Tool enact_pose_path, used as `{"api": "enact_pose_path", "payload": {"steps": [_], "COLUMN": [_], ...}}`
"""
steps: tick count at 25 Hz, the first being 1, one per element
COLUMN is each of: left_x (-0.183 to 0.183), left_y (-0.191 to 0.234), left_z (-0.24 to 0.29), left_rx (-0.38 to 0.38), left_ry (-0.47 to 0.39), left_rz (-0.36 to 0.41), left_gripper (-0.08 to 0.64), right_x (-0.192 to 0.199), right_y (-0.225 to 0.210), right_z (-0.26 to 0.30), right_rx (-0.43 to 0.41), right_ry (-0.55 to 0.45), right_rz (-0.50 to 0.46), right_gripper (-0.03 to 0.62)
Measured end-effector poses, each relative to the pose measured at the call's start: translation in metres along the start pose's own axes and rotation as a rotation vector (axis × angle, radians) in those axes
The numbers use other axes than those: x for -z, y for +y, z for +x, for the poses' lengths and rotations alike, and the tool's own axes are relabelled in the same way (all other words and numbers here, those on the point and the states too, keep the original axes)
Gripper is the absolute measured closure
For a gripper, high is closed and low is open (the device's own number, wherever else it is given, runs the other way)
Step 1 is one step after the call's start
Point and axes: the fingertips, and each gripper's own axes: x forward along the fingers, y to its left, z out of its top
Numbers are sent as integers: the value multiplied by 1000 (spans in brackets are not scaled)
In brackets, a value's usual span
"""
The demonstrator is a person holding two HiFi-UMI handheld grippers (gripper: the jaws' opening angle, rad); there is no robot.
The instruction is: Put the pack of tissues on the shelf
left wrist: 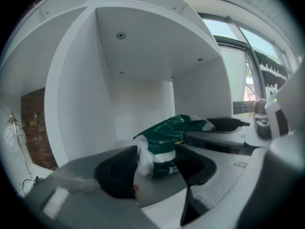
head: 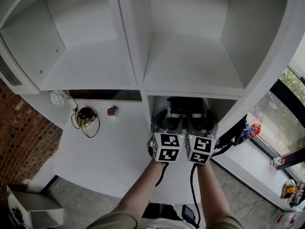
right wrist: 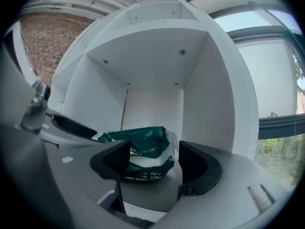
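Tissues first: the green-and-white soft plastic pack of tissues (left wrist: 167, 137) (right wrist: 143, 149) lies crumpled on the floor of a lower cubby of the white shelf unit (head: 190, 87), at the centre of both gripper views. My black left claw (head: 174, 108) (left wrist: 155, 163) is spread, with the pack's near end showing in the gap and its pads not pressing on it. My black right claw (head: 198, 109) (right wrist: 152, 163) stands wide too, with a clear strip of white wall between the pack and its right-hand pad. In the head view both claws reach side by side into that cubby at lower centre, hiding the pack there.
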Motion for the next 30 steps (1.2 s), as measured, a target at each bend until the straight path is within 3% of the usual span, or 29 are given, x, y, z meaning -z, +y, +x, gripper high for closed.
{"api": "enact_pose_path", "payload": {"steps": [21, 30], "left_x": [-23, -25], "left_y": [-9, -14], "left_z": [-39, -82], "left_rx": [66, 71], "left_ry": [-77, -124], "left_rz": [14, 13], "left_gripper": [282, 340], "right_x": [-19, -25], "right_y": [6, 7], "right_z": [-41, -86], "right_rx": [-27, -18], "right_ry": [-56, -63], "right_rz": [63, 50], "right_gripper": [282, 370]}}
